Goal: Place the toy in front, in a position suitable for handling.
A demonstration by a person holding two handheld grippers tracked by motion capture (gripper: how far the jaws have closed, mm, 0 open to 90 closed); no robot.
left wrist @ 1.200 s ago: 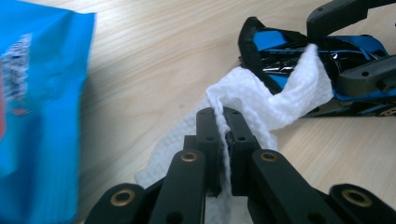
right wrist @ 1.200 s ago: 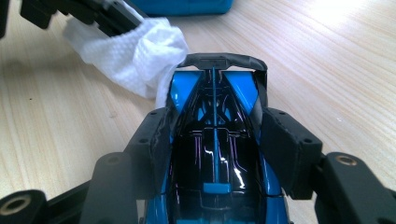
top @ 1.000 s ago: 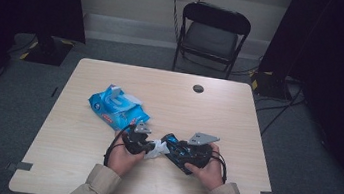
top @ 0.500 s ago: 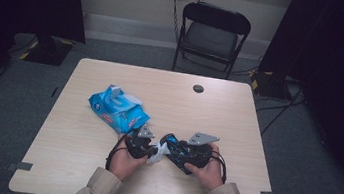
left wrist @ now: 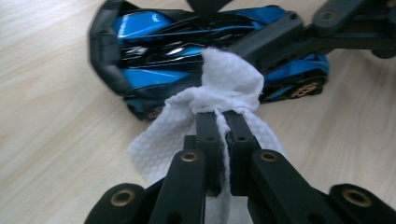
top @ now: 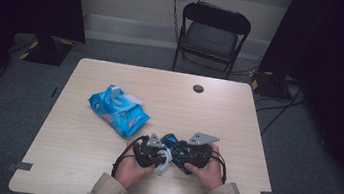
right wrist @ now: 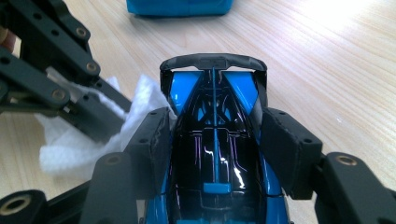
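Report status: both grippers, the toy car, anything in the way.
Left gripper shut on white wipe, pressed to the car's side. Right gripper clamped on blue toy car. Wipes pack sits apart; nothing in the way.

high view above the table [top: 80,130]; both gripper views close, sharing the toy car [left wrist: 187,51]

car [left wrist: 154,51]: glossy plastic, blue and black, with sharp highlights; gold-toned wheels
wipe [left wrist: 224,88]: white cloth-like sheet, matt, with a fine embossed dimple texture, crumpled
left gripper [left wrist: 223,123]: matt black plastic jaws with brass-coloured rivets
right gripper [right wrist: 215,135]: matt black jaws; pads look soft, slightly rough
table [top: 238,116]: pale wood-grain top, smooth, low sheen
pack [top: 119,110]: shiny blue plastic film, wrinkled
chair [top: 213,37]: black, dull metal frame
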